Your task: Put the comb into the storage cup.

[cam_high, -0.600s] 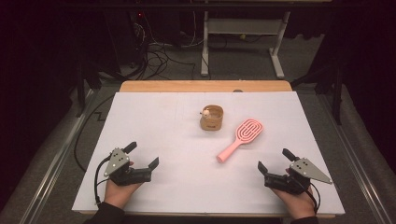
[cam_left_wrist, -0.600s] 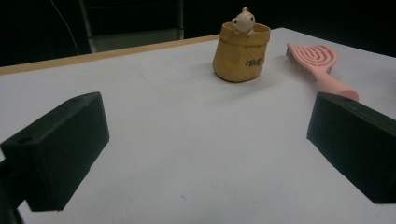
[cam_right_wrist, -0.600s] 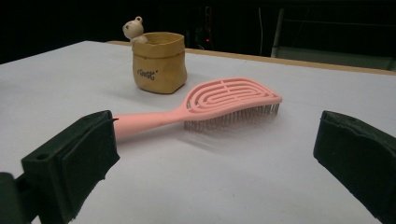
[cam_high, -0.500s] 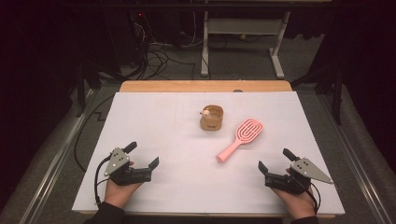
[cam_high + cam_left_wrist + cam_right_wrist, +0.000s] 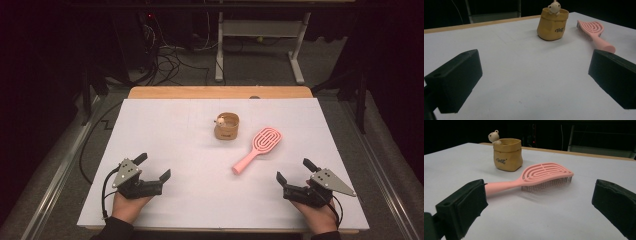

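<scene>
A pink hairbrush lies bristles down on the white table, right of centre, its handle pointing toward the near side. Just behind it stands a small tan paper-bag style holder with a little bear figure on its rim. My left gripper rests open near the front left, nothing between its jaws. At the front right my right gripper is open too, a short way right of the brush handle. The brush and the holder lie ahead of both jaw pairs.
A wooden strip runs along the table's far edge. Beyond it, on the dark floor, are cables and a white desk frame. Metal rails flank the table on both sides.
</scene>
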`<state>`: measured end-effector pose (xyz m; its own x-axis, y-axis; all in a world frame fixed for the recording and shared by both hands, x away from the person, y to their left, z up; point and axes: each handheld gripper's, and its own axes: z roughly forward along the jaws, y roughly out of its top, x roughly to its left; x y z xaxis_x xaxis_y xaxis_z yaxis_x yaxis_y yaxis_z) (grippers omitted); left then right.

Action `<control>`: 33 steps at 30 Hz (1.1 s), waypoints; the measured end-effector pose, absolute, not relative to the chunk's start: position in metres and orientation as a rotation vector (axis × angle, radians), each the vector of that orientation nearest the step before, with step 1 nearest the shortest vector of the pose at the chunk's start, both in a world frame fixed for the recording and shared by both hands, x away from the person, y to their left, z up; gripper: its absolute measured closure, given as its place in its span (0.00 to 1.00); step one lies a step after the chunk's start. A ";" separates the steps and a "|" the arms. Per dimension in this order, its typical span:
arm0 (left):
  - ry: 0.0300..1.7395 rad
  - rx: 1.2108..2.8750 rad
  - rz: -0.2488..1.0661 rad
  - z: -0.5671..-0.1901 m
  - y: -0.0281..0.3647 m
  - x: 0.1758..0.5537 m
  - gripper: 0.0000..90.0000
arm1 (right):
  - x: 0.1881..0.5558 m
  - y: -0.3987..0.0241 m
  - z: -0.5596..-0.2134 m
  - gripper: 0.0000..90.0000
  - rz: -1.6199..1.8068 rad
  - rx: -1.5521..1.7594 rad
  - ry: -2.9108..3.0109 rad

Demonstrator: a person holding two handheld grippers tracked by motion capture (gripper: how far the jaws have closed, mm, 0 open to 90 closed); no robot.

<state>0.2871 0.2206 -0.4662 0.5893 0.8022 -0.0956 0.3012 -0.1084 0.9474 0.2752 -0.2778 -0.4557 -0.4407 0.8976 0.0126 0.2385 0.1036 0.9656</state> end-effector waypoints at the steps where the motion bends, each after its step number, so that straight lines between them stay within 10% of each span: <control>1: 0.926 1.676 0.553 -0.466 0.221 0.287 0.00 | 0.275 -0.278 -0.455 0.02 1.364 1.117 1.770; 15: 0.921 1.674 0.556 -0.466 0.221 0.285 0.00 | 0.272 -0.280 -0.450 0.22 1.350 1.113 1.783; 25: 0.909 1.678 0.561 -0.465 0.221 0.286 0.00 | 0.272 -0.277 -0.449 0.75 1.330 1.102 1.838; 33: 0.892 1.682 0.560 -0.466 0.220 0.286 0.00 | 0.273 -0.275 -0.448 1.00 1.302 1.110 1.848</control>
<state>0.2862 0.2195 -0.4664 0.6050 0.7926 -0.0763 0.2755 -0.1185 0.9540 0.2735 -0.2751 -0.4481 -0.4597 0.8880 -0.0152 0.2844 0.1634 0.9447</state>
